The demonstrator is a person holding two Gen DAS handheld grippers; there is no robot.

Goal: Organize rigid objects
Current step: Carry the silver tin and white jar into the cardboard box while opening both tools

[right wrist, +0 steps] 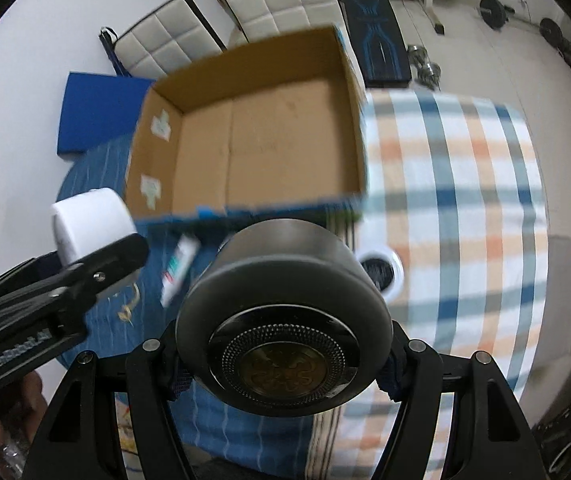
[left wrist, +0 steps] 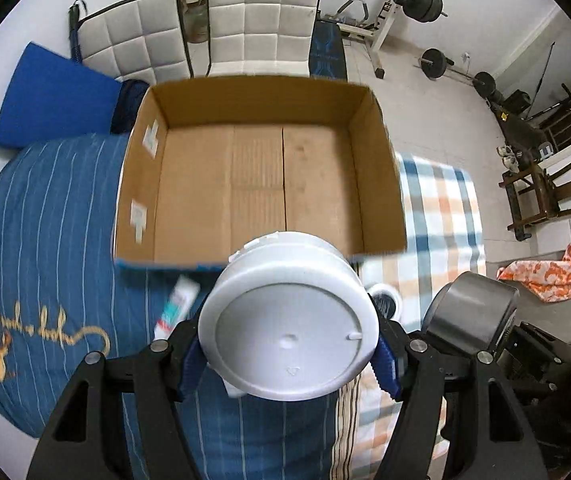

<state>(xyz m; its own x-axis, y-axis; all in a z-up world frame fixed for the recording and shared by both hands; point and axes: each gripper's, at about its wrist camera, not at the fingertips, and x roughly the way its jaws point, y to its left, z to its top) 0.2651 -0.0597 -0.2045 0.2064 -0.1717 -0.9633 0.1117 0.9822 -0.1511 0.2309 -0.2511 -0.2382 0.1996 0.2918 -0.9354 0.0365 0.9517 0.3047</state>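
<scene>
My left gripper (left wrist: 289, 356) is shut on a white plastic jar (left wrist: 289, 320), bottom toward the camera, held above the bed just short of an open, empty cardboard box (left wrist: 257, 180). My right gripper (right wrist: 283, 364) is shut on a dark round metal tin (right wrist: 283, 332) with a gold emblem, also in front of the box (right wrist: 261, 140). The tin shows at the right of the left wrist view (left wrist: 469, 308); the white jar shows at the left of the right wrist view (right wrist: 89, 220).
A white tube (left wrist: 175, 308) and a white-rimmed round lid (left wrist: 385, 300) lie on the bed in front of the box. Blue striped bedding (left wrist: 57, 220) lies left, plaid cloth (left wrist: 441, 208) right. White padded chairs (left wrist: 261, 20) and gym equipment (left wrist: 425, 0) stand behind.
</scene>
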